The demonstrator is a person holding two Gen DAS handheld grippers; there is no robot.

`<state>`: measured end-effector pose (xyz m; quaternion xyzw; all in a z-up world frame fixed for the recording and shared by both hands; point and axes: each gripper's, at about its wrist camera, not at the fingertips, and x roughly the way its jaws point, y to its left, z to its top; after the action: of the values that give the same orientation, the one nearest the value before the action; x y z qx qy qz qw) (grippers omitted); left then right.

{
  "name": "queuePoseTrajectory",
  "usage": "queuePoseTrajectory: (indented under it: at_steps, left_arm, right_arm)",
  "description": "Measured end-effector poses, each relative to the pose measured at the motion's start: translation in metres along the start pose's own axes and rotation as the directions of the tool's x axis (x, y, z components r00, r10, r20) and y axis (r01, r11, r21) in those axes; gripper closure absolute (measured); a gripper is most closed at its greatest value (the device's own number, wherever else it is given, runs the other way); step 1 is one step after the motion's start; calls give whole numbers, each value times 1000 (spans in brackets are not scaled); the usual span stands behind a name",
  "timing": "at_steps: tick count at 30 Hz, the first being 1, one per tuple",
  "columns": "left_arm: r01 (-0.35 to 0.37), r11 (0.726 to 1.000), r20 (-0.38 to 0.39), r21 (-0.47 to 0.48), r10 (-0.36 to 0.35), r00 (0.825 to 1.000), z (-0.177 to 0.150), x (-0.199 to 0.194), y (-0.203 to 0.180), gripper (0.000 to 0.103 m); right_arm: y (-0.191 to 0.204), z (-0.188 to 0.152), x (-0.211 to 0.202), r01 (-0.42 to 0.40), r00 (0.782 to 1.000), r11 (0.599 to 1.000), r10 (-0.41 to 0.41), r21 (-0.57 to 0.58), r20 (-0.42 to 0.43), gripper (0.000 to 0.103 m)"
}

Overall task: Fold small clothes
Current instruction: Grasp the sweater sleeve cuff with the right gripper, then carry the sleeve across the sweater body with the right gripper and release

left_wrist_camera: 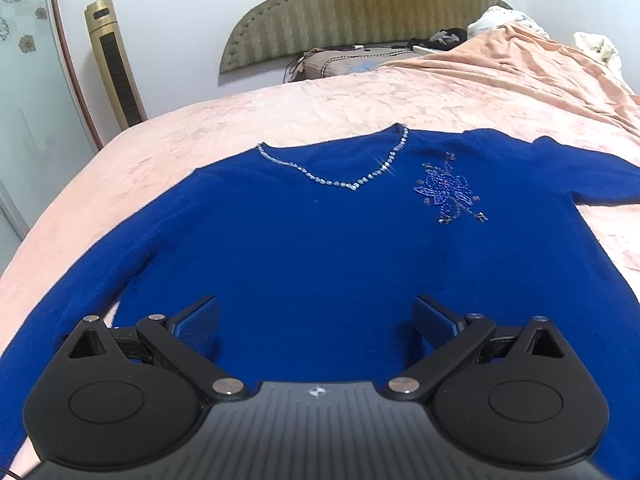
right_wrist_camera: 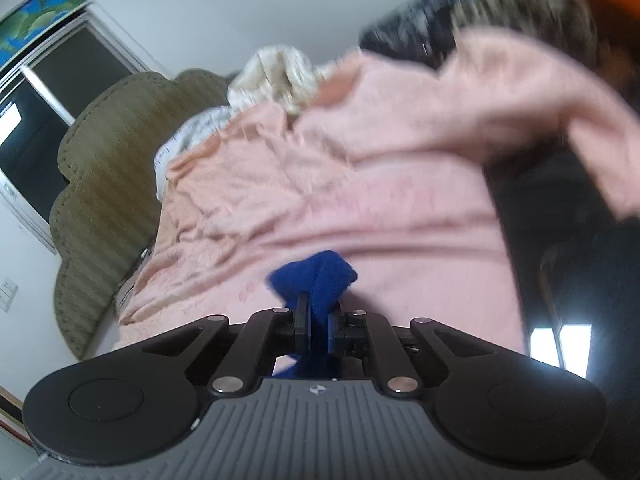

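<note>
A royal blue sweater (left_wrist_camera: 320,248) lies flat, front up, on the pink bedspread (left_wrist_camera: 280,112), with a rhinestone V-neck (left_wrist_camera: 352,184) and a beaded flower motif (left_wrist_camera: 450,190). Its sleeves spread out to the left and the right. My left gripper (left_wrist_camera: 316,316) is open and empty, hovering just above the sweater's lower body. In the right wrist view, my right gripper (right_wrist_camera: 319,312) is shut on a bunched piece of the blue sweater (right_wrist_camera: 316,276), held above the pink bedspread (right_wrist_camera: 360,208). I cannot tell which part of the sweater it is.
An olive padded headboard (left_wrist_camera: 360,12) and pillows (left_wrist_camera: 348,64) stand at the far end of the bed. A gold tower fan (left_wrist_camera: 114,64) stands by the wall on the left. A crumpled white quilt (right_wrist_camera: 276,76) and dark clothes (right_wrist_camera: 440,20) lie on the bed's far side.
</note>
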<state>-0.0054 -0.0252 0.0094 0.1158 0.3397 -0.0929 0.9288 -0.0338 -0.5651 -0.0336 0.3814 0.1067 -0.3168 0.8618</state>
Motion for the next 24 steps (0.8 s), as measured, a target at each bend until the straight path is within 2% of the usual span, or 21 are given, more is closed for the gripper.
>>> queuePoseTrajectory:
  at_steps: [3, 5, 6, 8, 10, 13, 16, 20, 24]
  left_arm:
    - [-11, 1000, 6, -5, 11, 1000, 1, 0, 6, 0]
    - [-16, 1000, -2, -13, 16, 1000, 1, 2, 10, 0]
    - [-18, 1000, -11, -18, 18, 1000, 0, 4, 12, 0]
    - [-18, 999, -26, -26, 18, 1000, 0, 6, 15, 0]
    - [-19, 999, -33, -33, 18, 999, 1, 8, 18, 0]
    - [-27, 999, -38, -33, 26, 999, -1, 8, 23, 0]
    - [-37, 999, -44, -31, 35, 998, -3, 8, 26, 0]
    - [-33, 999, -51, -38, 31, 998, -6, 8, 32, 0]
    - [-40, 998, -51, -39, 38, 998, -8, 7, 37, 0]
  right_arm:
    - [23, 2, -27, 39, 990, 991, -20, -131, 142, 93]
    - [40, -6, -34, 87, 982, 963, -40, -255, 183, 93]
    - [46, -10, -31, 96, 987, 951, -52, -293, 155, 93]
    - [50, -17, -25, 89, 994, 953, -66, -290, 90, 93]
    - [62, -27, -22, 71, 997, 945, -54, -320, 62, 93]
    - [102, -53, -22, 24, 999, 886, -2, -463, 47, 93]
    - [153, -89, -27, -56, 996, 783, 83, -620, 15, 93]
    - [220, -146, -36, -167, 979, 593, 194, -788, -62, 93]
    - [274, -211, -44, -271, 949, 406, 264, -873, -172, 93]
